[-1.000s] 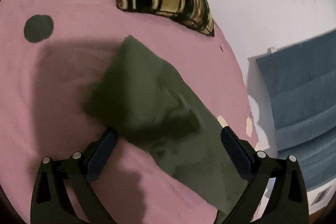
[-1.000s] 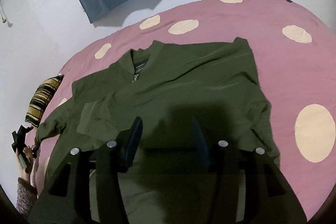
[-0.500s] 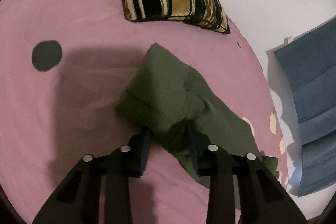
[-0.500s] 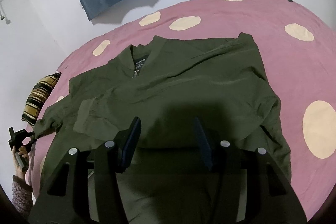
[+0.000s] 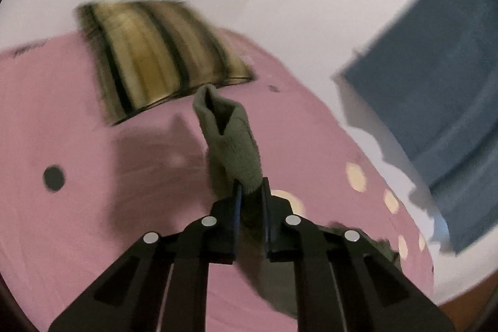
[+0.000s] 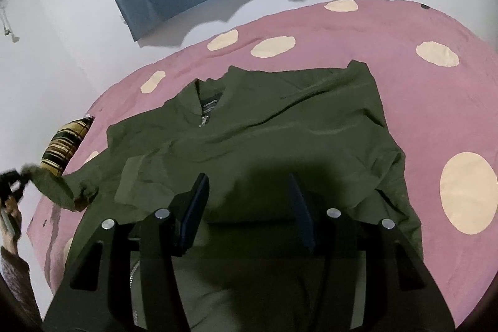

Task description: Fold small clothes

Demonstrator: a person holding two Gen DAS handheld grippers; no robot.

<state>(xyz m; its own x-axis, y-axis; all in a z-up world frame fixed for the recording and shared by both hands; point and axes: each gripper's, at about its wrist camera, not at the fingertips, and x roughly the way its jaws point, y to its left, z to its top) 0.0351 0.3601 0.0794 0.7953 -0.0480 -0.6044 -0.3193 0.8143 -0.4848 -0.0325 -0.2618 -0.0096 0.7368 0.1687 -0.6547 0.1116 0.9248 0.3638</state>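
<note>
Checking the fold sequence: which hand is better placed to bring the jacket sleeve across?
Left. The left gripper is shut on the sleeve cuff; the right gripper hovers open over the jacket, holding nothing.

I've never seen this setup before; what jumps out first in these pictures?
A dark green jacket lies spread across a pink spotted bedcover. The left gripper pinches the jacket's ribbed cuff and holds it above the bed, near a striped cushion.

Black two-finger left gripper [image 5: 251,192] and right gripper [image 6: 247,192]; silver pivot screws; dark blue pads.
</note>
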